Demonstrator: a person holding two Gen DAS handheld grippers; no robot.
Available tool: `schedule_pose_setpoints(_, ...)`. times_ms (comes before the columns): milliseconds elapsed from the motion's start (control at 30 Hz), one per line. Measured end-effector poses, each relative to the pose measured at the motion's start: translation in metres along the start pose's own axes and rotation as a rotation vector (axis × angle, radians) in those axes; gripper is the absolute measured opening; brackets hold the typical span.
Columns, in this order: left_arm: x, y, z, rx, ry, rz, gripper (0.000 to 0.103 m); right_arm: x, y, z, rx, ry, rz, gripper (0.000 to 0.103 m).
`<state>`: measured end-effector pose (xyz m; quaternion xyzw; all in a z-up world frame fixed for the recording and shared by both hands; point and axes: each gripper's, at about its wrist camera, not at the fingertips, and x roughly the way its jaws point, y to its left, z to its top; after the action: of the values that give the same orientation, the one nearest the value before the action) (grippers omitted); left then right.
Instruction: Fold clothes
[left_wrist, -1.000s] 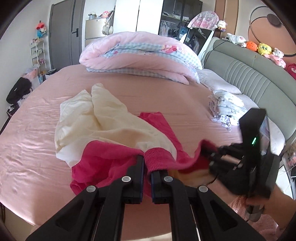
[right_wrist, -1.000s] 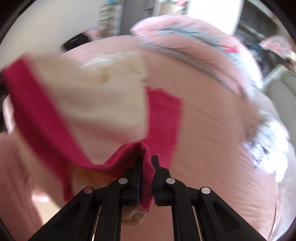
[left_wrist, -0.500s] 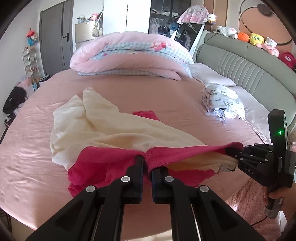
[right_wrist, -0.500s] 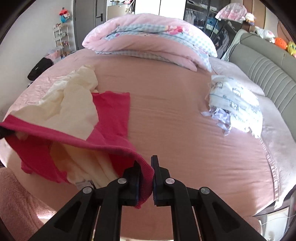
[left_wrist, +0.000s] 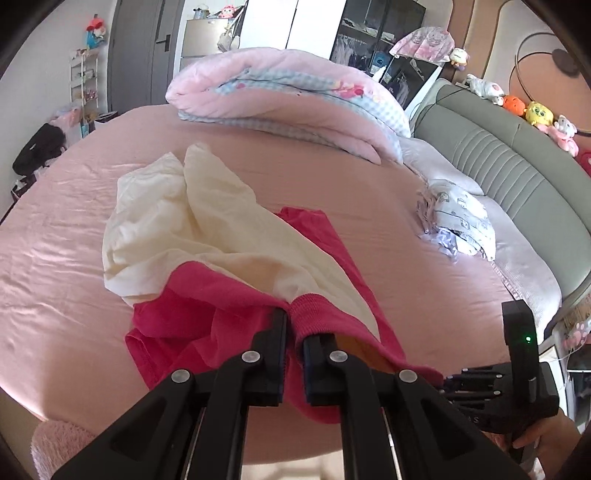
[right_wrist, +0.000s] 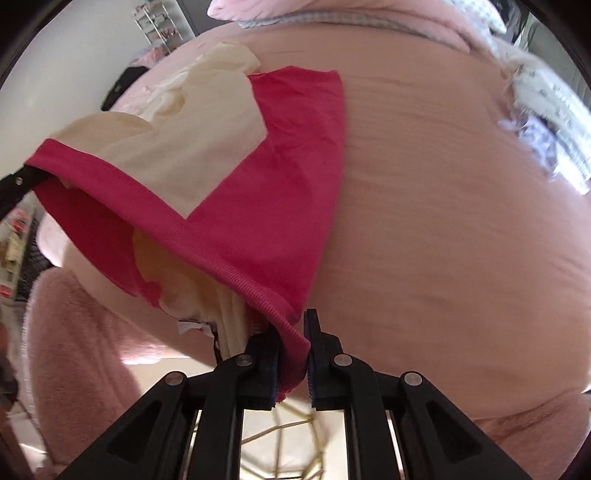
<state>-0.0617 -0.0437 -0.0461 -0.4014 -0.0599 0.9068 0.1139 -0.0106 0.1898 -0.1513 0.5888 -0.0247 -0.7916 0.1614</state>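
Note:
A magenta and cream garment (left_wrist: 207, 258) lies crumpled on the pink bed. My left gripper (left_wrist: 294, 325) is shut on its ribbed magenta hem (left_wrist: 314, 306) near the bed's front edge. My right gripper (right_wrist: 295, 332) is shut on the same hem (right_wrist: 207, 240) further along, and its body shows low at the right of the left wrist view (left_wrist: 517, 380). The hem stretches between the two grippers, lifted off the bed, and the left gripper's fingertips (right_wrist: 14, 184) show at the left edge of the right wrist view. The garment's cream inside (right_wrist: 184, 155) is exposed.
A rolled pink quilt (left_wrist: 288, 96) lies at the far side of the bed. A folded patterned white garment (left_wrist: 458, 218) sits at the right near the grey headboard (left_wrist: 517, 173). The bed's front edge (left_wrist: 110, 406) is just below the grippers.
The right gripper has dropped lower and tilted down with the hem in it. Both grippers have kept their grip and the hem now sags lower at the right.

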Motion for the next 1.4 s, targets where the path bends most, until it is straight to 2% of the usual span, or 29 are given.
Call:
schedule_pose_setpoints(67, 0.018, 0.007, 0.005, -0.009, 0.043, -0.013, 0.008, 0.002, 0.002, 0.001, -0.011, 0.026, 0.073, 0.010)
schedule_pose_setpoints(100, 0.037, 0.011, 0.006, -0.006, 0.116, -0.028, 0.014, 0.004, 0.004, 0.002, -0.022, 0.037, 0.091, 0.010)
schedule_pose_setpoints(133, 0.058, 0.012, 0.005, 0.008, 0.215, -0.018, 0.017, 0.009, 0.006, 0.004, -0.036, 0.044, 0.066, 0.010)
schedule_pose_setpoints(233, 0.090, 0.014, -0.006, -0.006, 0.333, 0.000, 0.019, 0.030, 0.008, 0.011, -0.010, 0.073, 0.019, 0.010)
schedule_pose_setpoints(333, 0.077, 0.018, -0.015, -0.057, 0.291, -0.021, 0.023, 0.040, 0.004, 0.012, 0.040, 0.088, 0.003, 0.010)
schedule_pose_setpoints(400, 0.065, 0.019, -0.022, -0.057, 0.268, -0.028, 0.047, 0.034, -0.004, 0.009, 0.101, 0.067, 0.044, 0.010)
schedule_pose_setpoints(467, 0.055, 0.018, -0.029, -0.034, 0.261, -0.024, 0.052, 0.022, -0.010, 0.006, 0.126, 0.026, 0.035, 0.010)
schedule_pose_setpoints(600, 0.034, 0.016, -0.044, 0.011, 0.246, -0.021, 0.051, -0.004, -0.026, 0.000, 0.182, -0.065, 0.020, 0.010)
schedule_pose_setpoints(667, 0.033, 0.009, -0.052, 0.013, 0.267, -0.131, 0.050, -0.007, -0.034, -0.001, 0.200, -0.065, 0.037, 0.010)
schedule_pose_setpoints(767, 0.051, -0.007, -0.062, 0.036, 0.318, -0.176, 0.032, 0.002, -0.037, -0.002, 0.201, -0.006, 0.059, 0.010)
schedule_pose_setpoints(833, 0.072, -0.013, -0.065, 0.012, 0.366, -0.186, 0.026, 0.012, -0.033, -0.003, 0.194, 0.049, 0.081, 0.010)
schedule_pose_setpoints(867, 0.084, -0.014, -0.065, -0.013, 0.395, -0.191, 0.019, 0.018, -0.030, -0.006, 0.184, 0.080, 0.099, 0.010)
schedule_pose_setpoints(933, 0.100, -0.018, -0.071, -0.047, 0.441, -0.185, 0.018, 0.025, -0.024, -0.010, 0.153, 0.105, 0.108, 0.014)
schedule_pose_setpoints(1000, 0.112, -0.022, -0.075, -0.073, 0.466, -0.215, 0.018, 0.028, -0.020, -0.009, 0.129, 0.107, 0.105, 0.014)
schedule_pose_setpoints(1067, 0.121, -0.027, -0.077, -0.060, 0.483, -0.207, 0.018, 0.027, -0.022, -0.005, 0.136, 0.120, 0.130, 0.014)
schedule_pose_setpoints(1167, 0.113, -0.030, -0.077, -0.075, 0.431, -0.237, 0.017, 0.011, -0.020, -0.002, 0.130, 0.094, 0.168, 0.010)
schedule_pose_setpoints(1233, 0.102, -0.029, -0.070, -0.097, 0.339, -0.247, 0.012, -0.002, -0.018, -0.001, 0.120, 0.069, 0.184, 0.009)
schedule_pose_setpoints(1333, 0.090, -0.030, -0.057, -0.112, 0.270, -0.276, 0.009, -0.020, -0.017, 0.003, 0.132, 0.015, 0.152, 0.009)
schedule_pose_setpoints(1400, 0.090, -0.027, -0.051, -0.147, 0.261, -0.308, 0.008, -0.031, -0.018, 0.007, 0.152, -0.047, 0.123, 0.009)
